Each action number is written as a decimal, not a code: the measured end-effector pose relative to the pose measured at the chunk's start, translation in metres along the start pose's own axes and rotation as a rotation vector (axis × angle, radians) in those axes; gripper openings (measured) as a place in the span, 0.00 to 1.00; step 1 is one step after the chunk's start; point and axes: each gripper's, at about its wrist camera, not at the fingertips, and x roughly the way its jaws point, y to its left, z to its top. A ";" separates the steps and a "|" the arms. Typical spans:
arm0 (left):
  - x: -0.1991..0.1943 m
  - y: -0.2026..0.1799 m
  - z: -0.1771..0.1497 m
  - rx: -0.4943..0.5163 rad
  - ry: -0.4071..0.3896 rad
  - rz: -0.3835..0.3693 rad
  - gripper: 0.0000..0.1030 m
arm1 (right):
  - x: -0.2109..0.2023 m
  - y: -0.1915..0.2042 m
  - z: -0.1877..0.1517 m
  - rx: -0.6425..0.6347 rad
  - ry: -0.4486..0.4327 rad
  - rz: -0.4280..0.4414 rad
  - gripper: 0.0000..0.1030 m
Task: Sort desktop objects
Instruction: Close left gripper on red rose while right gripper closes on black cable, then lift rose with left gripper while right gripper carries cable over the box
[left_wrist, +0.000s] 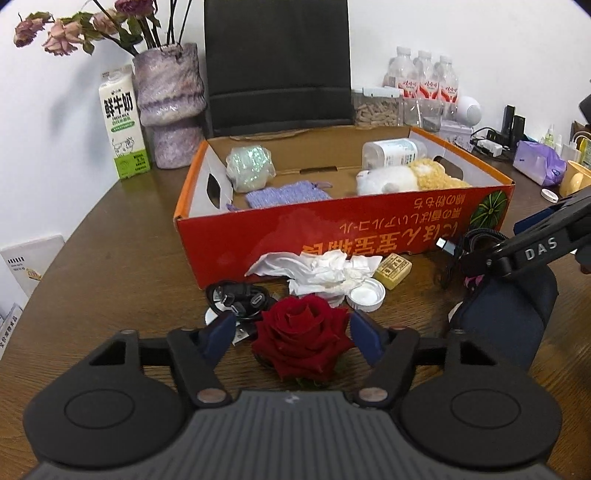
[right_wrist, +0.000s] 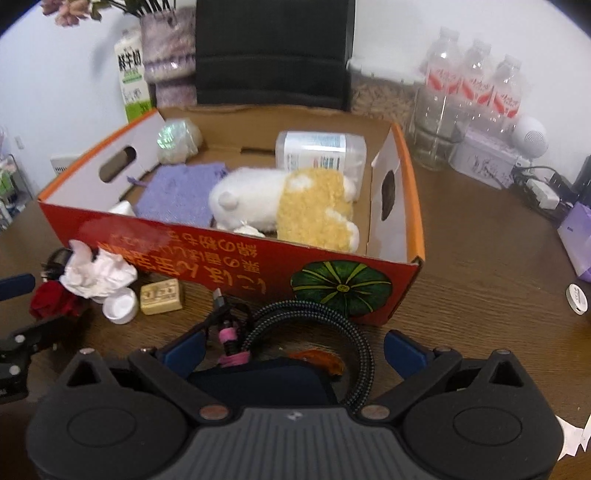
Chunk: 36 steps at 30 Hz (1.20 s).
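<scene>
A dark wood-grain bench (left_wrist: 110, 236) against a white wall is seen from the left wrist, with an open orange cardboard box (left_wrist: 332, 229) standing at its middle. In front of the box, a crumpled white tissue (left_wrist: 317, 273), a white round plastic lid (left_wrist: 365, 295) and a small yellow block (left_wrist: 392, 271) are laid close together. The deep red rose head (left_wrist: 302, 338) is framed between the blue pads of the left hand-held gripper (left_wrist: 293, 334); the jaws are only partly drawn in, and whether the pads touch the petals cannot be told.

From the right wrist, the same box is shown holding a white-and-yellow plush toy (right_wrist: 291, 205), a lilac knitted cloth (right_wrist: 177, 194) and a clear plastic bottle lying on its side (right_wrist: 321, 149). The right hand-held gripper (right_wrist: 293, 349) is spread wide, released, over a coiled black braided cable (right_wrist: 314, 314) and a dark blue pouch (right_wrist: 258, 380) on the bench before the box.
</scene>
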 end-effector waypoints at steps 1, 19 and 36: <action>0.002 0.001 0.001 -0.006 0.008 -0.006 0.64 | 0.002 0.000 0.001 -0.001 0.007 -0.001 1.00; 0.005 0.010 0.003 -0.065 0.032 -0.030 0.48 | -0.002 -0.001 -0.019 0.003 -0.029 0.033 0.91; -0.018 0.013 0.005 -0.078 -0.022 -0.027 0.25 | -0.034 -0.008 -0.033 0.045 -0.148 0.041 0.90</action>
